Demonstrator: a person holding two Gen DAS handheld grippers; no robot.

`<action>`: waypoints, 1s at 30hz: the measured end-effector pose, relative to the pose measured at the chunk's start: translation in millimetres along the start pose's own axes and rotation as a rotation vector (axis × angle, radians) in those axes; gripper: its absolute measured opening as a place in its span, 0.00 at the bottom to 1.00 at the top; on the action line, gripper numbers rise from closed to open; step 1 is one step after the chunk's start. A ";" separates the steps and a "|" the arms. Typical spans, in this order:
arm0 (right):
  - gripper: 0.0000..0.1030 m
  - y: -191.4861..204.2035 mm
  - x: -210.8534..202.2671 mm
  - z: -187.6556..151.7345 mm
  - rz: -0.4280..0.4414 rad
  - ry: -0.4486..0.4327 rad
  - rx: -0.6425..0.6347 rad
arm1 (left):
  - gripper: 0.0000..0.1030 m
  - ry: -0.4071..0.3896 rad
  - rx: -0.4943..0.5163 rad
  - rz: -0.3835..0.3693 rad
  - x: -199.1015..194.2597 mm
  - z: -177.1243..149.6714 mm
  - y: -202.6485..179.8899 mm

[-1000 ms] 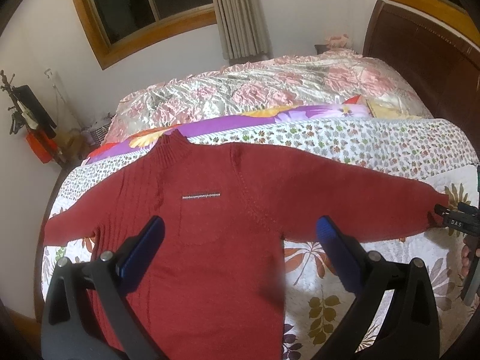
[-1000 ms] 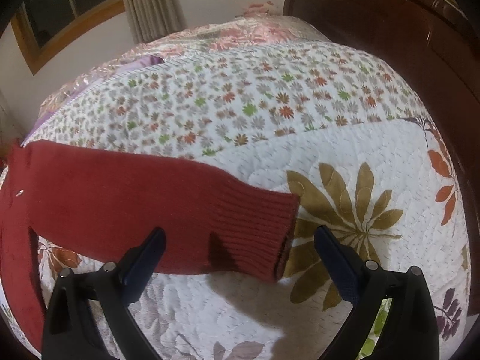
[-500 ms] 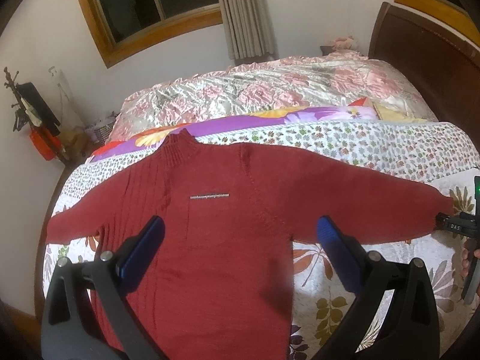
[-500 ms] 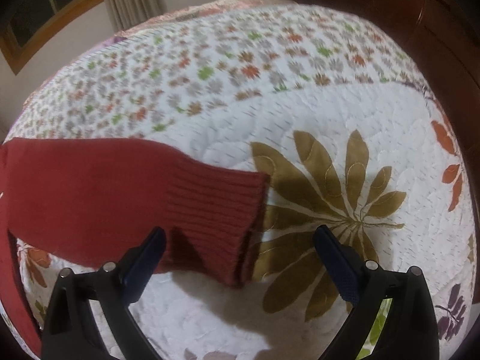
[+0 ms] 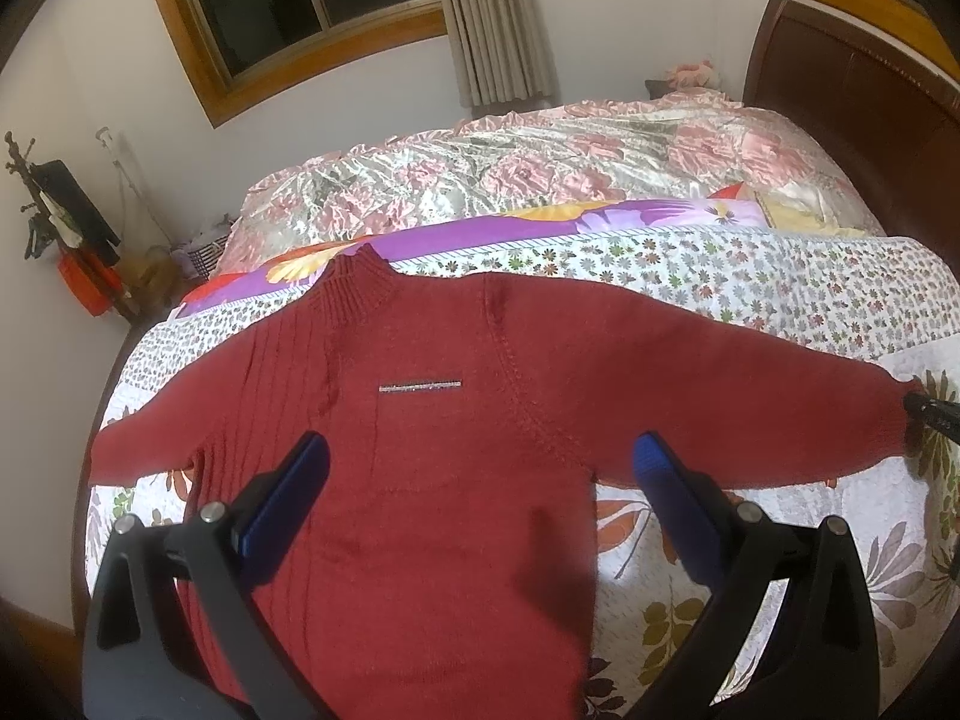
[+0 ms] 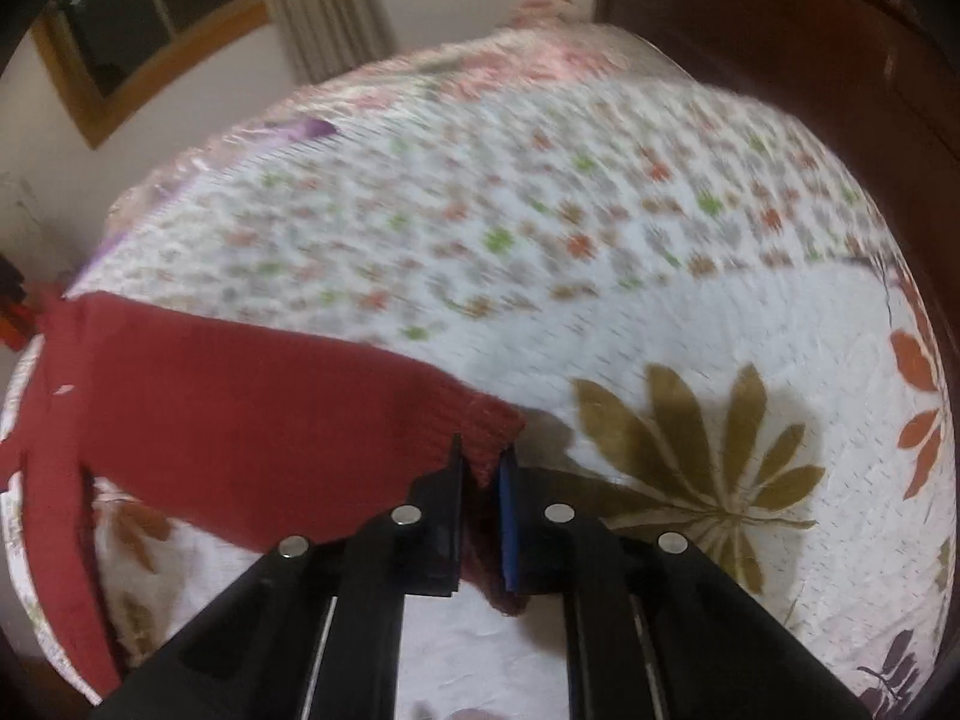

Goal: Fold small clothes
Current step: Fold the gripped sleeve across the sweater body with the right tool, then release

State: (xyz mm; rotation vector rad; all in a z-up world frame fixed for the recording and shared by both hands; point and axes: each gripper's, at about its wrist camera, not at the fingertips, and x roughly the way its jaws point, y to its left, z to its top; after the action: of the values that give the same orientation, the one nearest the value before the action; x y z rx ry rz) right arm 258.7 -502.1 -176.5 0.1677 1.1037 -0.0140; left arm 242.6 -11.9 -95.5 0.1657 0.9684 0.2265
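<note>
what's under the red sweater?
The red sweater lies flat on a floral quilt; its collar overlaps a purple sheet. Right tongs pinch the cuff. Anything beneath the body is covered, so cannot tell.

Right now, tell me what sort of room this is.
Most likely a bedroom: a red sweater lies spread on a quilted bed with a dark wooden headboard, beside a curtained window.
</note>
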 end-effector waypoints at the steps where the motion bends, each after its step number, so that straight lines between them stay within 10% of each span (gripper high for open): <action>1: 0.09 9.7 -10.1 4.0 0.032 -0.016 -0.010 | 0.97 0.001 0.000 0.000 0.8 -0.1 1.5; 11: 0.09 155.3 -58.7 24.7 0.233 -0.088 -0.145 | 0.97 0.022 -0.043 0.002 17.5 -0.8 51.7; 30: 0.09 381.1 34.9 12.7 0.409 0.054 -0.241 | 0.97 0.080 -0.069 0.025 60.3 -26.3 175.4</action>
State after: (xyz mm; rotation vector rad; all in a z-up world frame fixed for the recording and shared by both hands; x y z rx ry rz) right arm 321.8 -125.1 -153.1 0.1752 1.0983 0.4891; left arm 233.2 174.1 -116.0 0.1062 1.0372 0.2904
